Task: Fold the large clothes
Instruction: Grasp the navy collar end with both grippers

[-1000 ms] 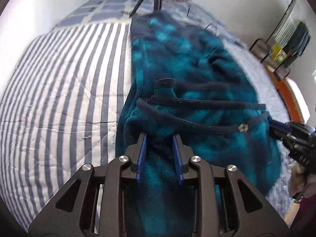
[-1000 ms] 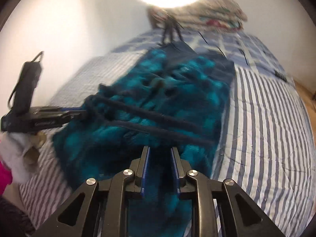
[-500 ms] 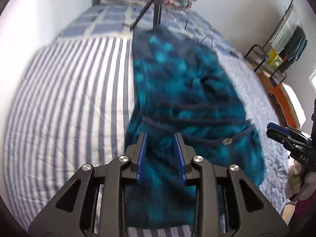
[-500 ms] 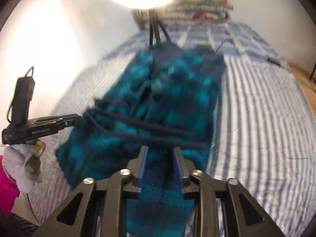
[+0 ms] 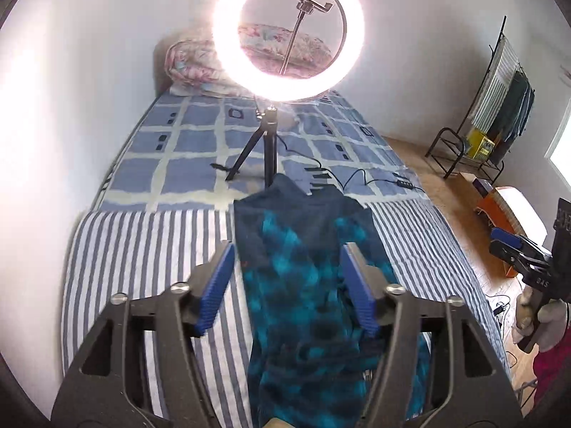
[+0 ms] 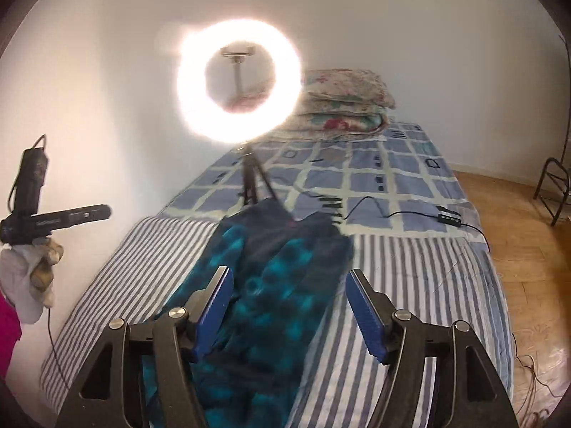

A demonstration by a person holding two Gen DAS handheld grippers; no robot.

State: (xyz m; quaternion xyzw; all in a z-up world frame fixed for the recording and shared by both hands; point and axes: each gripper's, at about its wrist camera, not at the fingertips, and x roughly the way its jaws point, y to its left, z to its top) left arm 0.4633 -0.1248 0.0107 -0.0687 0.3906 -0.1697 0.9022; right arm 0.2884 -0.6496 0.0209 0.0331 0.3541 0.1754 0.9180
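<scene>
A large teal and dark-blue fleece garment lies lengthwise on the striped bed sheet; it also shows in the right wrist view. My left gripper is open and empty, raised above the garment's near half. My right gripper is open and empty, also raised above the garment. The left gripper shows from the side at the left of the right wrist view. The right gripper shows at the right edge of the left wrist view.
A lit ring light on a tripod stands on the bed just beyond the garment. Folded quilts lie at the bed's head. A cable with a controller lies on the checked sheet. A rack stands by the right wall.
Both grippers let go of the garment, opened wide and lifted back and up. The garment dropped flat onto the bed. The views tilted up to show the ring light.
</scene>
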